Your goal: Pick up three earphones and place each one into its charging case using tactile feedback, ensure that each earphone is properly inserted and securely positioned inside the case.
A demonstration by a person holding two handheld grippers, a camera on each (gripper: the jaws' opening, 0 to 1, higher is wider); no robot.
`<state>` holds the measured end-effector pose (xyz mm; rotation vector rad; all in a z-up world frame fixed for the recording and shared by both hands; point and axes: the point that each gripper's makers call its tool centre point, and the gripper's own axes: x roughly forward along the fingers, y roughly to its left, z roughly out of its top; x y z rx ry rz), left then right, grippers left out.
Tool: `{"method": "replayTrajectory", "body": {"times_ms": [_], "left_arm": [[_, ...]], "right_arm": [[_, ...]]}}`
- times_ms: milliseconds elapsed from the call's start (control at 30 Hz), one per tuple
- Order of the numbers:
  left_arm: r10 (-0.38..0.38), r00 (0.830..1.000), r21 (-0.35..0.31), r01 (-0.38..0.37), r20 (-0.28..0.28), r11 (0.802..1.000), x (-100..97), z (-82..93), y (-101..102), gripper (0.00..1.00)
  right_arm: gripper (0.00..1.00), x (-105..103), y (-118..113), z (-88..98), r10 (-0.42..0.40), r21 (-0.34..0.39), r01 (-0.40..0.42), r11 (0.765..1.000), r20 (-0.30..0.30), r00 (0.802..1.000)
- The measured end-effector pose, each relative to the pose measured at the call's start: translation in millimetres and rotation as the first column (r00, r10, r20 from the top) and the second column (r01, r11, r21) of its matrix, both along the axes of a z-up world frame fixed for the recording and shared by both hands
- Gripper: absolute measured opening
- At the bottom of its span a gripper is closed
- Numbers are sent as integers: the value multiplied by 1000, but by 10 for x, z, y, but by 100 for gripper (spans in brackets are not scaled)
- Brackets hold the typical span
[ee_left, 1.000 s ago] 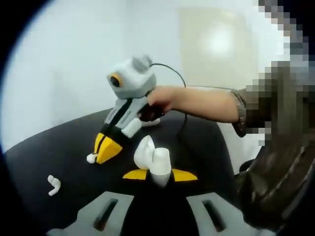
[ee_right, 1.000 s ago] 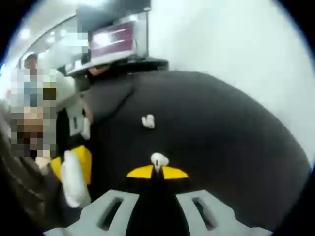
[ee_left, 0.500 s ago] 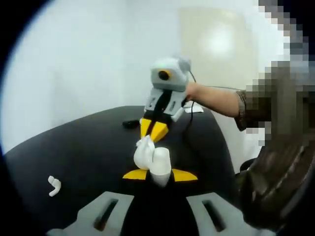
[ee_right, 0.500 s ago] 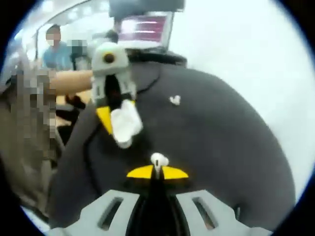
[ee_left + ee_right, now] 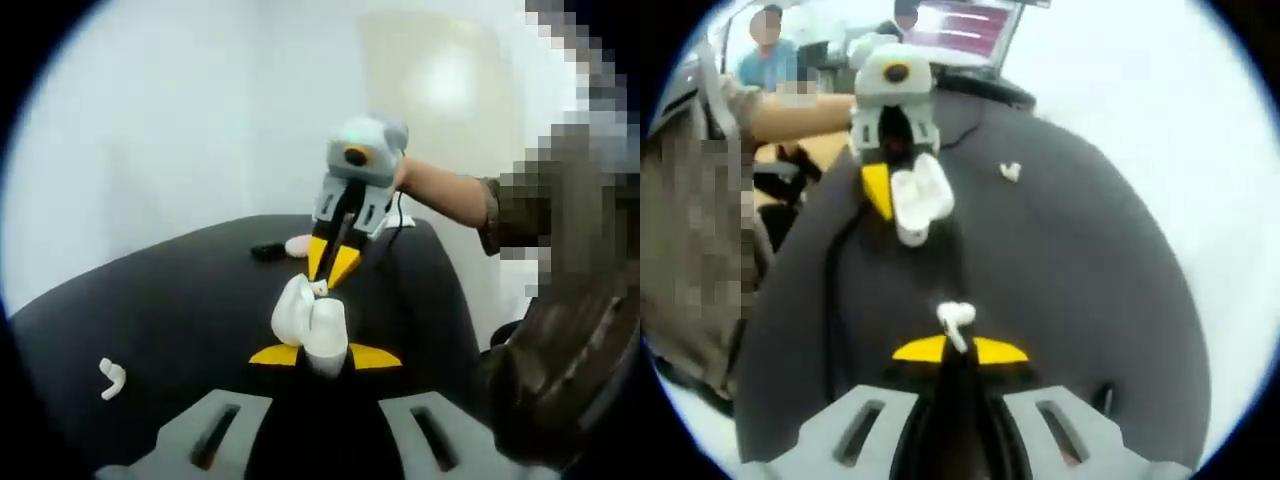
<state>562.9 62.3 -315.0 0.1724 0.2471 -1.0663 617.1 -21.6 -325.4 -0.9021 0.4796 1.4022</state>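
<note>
While one earphone (image 5: 957,318) is gripped, one (loose) earphone (image 5: 111,377) lies apart.

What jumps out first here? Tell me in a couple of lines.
In the left gripper view, the left gripper holds an open white charging case while the right gripper points its yellow tips down at it from just above. In the right gripper view, a white earphone sits pinched in the right gripper's tips. Another earphone lies loose on the black table.

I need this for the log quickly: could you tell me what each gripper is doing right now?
Left gripper: shut on the open charging case.
Right gripper: shut on an earphone.
</note>
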Motion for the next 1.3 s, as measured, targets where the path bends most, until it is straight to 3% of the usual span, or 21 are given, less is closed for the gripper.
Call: {"method": "replayTrajectory", "body": {"times_ms": [200, 333, 433, 500, 533, 567, 633, 667, 700, 733, 767, 833, 933, 1033, 1133, 1167, 1200, 1233, 1300], "left_arm": [[1, 1000, -2, -1, 0, 1000, 17, -1, 23, 14], [0, 1000, -3, 0, 2, 1000, 24, -1, 32, 14], [2, 1000, -3, -2, 1, 1000, 30, -3, 42, 14], [3, 1000, -2, -3, 3, 1000, 37, -6, 55, 14], [3, 1000, -1, -3, 3, 1000, 39, -7, 60, 14], [3, 1000, -1, -3, 3, 1000, 36, -6, 56, 14], [3, 1000, -3, -3, -1, 1000, 31, -3, 48, 14], [3, 1000, -3, -3, -1, 1000, 31, -3, 49, 14], [3, 1000, -3, -3, 0, 1000, 38, -4, 60, 14], [3, 1000, -2, -3, 1, 1000, 40, -4, 63, 14], [3, 1000, -2, -3, 2, 1000, 36, -3, 57, 14], [3, 1000, 0, -3, 5, 1000, 30, -1, 50, 14], [4, 1000, -1, -4, 4, 1000, 44, -5, 73, 14], [4, 1000, -2, -4, 1, 1000, 33, -2, 58, 14], [6, 1000, 0, -6, 5, 1000, 22, 0, 46, 14], [7, 1000, 1, -7, 6, 1000, 25, 0, 49, 14], [7, 1000, 1, -7, 6, 1000, 27, 0, 50, 14], [8, 1000, 1, -8, 7, 1000, 27, 0, 51, 14], [8, 1000, 1, -8, 7, 1000, 30, -1, 53, 14]], "right_arm": [[15, 15, -68, 63, -15, -34, 18, 999, 72, 997], [17, -128, 111, 142, 28, 22, -29, 999, 84, 996], [16, -89, 197, 140, 59, -18, -56, 998, 173, 983], [16, -109, 221, 159, 47, -23, -44, 999, 175, 984], [17, -137, 217, 201, 51, -24, -48, 999, 169, 984], [17, -173, 217, 234, 22, 0, -22, 1000, 127, 992], [19, -198, 146, 237, -119, 4, 119, 993, -23, 993], [20, -174, 124, 236, -192, 4, 192, 981, -62, 979], [21, -100, 93, 243, -298, 6, 299, 954, -73, 952], [21, -39, 118, 283, -346, 48, 349, 936, -51, 937], [21, -46, 129, 300, -353, 75, 354, 932, -21, 935], [21, -105, 136, 262, -390, 82, 386, 919, 44, 920], [21, -181, 192, 180, -326, 50, 323, 945, 186, 927], [20, -166, 249, 105, -305, 41, 304, 952, 235, 923], [19, -34, 248, 39, -343, 61, 338, 939, 197, 918], [17, 11, 263, 4, -355, 81, 346, 935, 163, 921], [16, 48, 316, 5, -369, 149, 355, 923, 78, 926], [16, 51, 311, 1, -369, 160, 361, 919, 20, 929], [16, 56, 295, 14, -329, 175, 326, 929, -13, 944]]}}
